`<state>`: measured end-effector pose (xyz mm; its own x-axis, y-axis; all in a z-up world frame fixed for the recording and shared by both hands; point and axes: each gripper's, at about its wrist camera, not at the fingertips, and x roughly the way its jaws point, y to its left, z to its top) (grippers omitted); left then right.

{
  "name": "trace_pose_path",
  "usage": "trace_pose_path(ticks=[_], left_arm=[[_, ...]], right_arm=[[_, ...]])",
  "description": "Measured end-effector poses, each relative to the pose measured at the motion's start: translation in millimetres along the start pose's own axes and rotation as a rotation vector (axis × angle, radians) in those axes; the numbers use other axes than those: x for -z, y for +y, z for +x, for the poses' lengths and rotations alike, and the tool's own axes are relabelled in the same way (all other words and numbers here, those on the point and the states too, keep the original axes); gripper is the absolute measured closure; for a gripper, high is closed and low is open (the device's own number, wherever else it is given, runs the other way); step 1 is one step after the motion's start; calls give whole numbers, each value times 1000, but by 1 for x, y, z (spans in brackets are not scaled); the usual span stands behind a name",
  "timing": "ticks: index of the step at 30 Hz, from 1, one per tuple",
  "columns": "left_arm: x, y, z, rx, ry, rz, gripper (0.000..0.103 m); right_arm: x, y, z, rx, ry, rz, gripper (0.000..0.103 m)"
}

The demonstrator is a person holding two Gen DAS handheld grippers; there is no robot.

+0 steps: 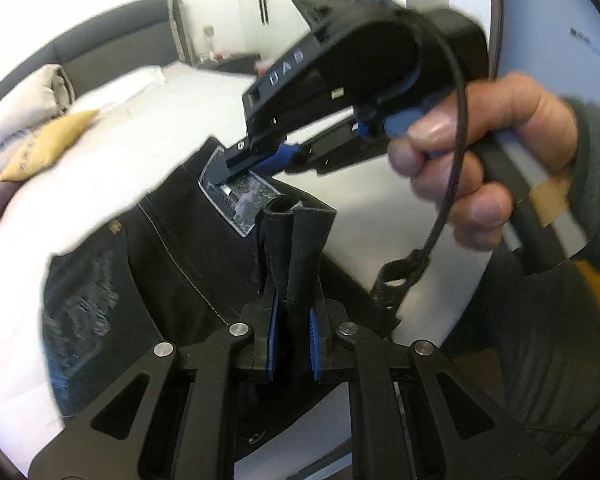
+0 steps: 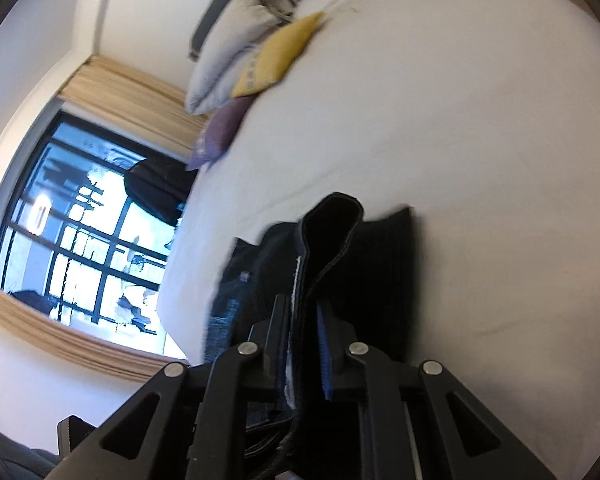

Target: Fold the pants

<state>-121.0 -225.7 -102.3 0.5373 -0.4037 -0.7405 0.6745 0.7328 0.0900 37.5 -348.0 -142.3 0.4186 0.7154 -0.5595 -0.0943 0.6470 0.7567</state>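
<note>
Pants (image 1: 180,248) pinched at edge by both left gripper (image 1: 293,320) and right gripper (image 2: 305,328), above bed (image 2: 460,160); fold barely begun, still to lay over.

Bare white bed (image 1: 148,120) lies open past and to the right of the dark pants (image 1: 172,248). Along its far edge, stacked pillows (image 2: 236,48) and a yellow cushion (image 2: 280,52) block passage; the headboard (image 1: 112,52) closes the end.
</note>
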Motion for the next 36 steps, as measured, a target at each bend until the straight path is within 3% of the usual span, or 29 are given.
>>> trace_pose_path(ticks=[2, 5, 6, 7, 8, 9, 12, 16, 20, 23, 24, 25, 26, 29, 31, 34, 35, 36], left_arm=[[6, 1, 18, -2, 54, 22, 87], [11, -7, 11, 22, 28, 26, 78], [10, -5, 6, 51, 40, 0, 70], [17, 4, -5, 69, 46, -28, 49], [17, 8, -14, 98, 44, -63, 39], [19, 14, -26, 126, 27, -98, 33], [26, 42, -69, 137, -38, -179, 30], [37, 108, -79, 98, -83, -358, 27], [36, 171, -63, 119, -85, -517, 27], [42, 182, -49, 120, -30, -534, 27], [46, 177, -36, 109, -12, -521, 27], [53, 170, -29, 100, -5, -511, 27], [58, 166, -28, 84, -11, -497, 27], [57, 158, -33, 73, -20, -461, 27], [50, 165, -41, 96, -33, -481, 27], [24, 176, -69, 79, -109, -463, 27], [17, 183, -68, 77, -119, -462, 27], [8, 193, -63, 75, -124, -464, 27]], right_arm=[[7, -26, 12, 24, 21, 69, 88], [17, -47, 5, -25, -8, 138, 85], [17, -49, 2, -32, -13, 149, 73], [19, -51, -1, -36, -14, 167, 67], [19, -51, -6, -25, -17, 180, 57], [20, -51, -13, 1, -25, 184, 53], [20, -41, -38, 3, -74, 174, 53], [23, -2, -55, -133, -120, 126, 54], [36, 36, -26, -206, -34, 37, 52], [61, 19, 4, -144, 43, 58, 52], [71, -1, 13, -77, 62, 106, 65], [79, -16, 15, -74, 51, 144, 79], [88, -31, 11, -92, 14, 183, 103], [104, -57, -11, -144, -28, 261, 103], [104, -51, -26, -87, -34, 213, 99], [92, -33, -46, -110, -67, 162, 61], [83, -24, -48, -131, -83, 141, 52], [75, -14, -48, -154, -91, 118, 51]])
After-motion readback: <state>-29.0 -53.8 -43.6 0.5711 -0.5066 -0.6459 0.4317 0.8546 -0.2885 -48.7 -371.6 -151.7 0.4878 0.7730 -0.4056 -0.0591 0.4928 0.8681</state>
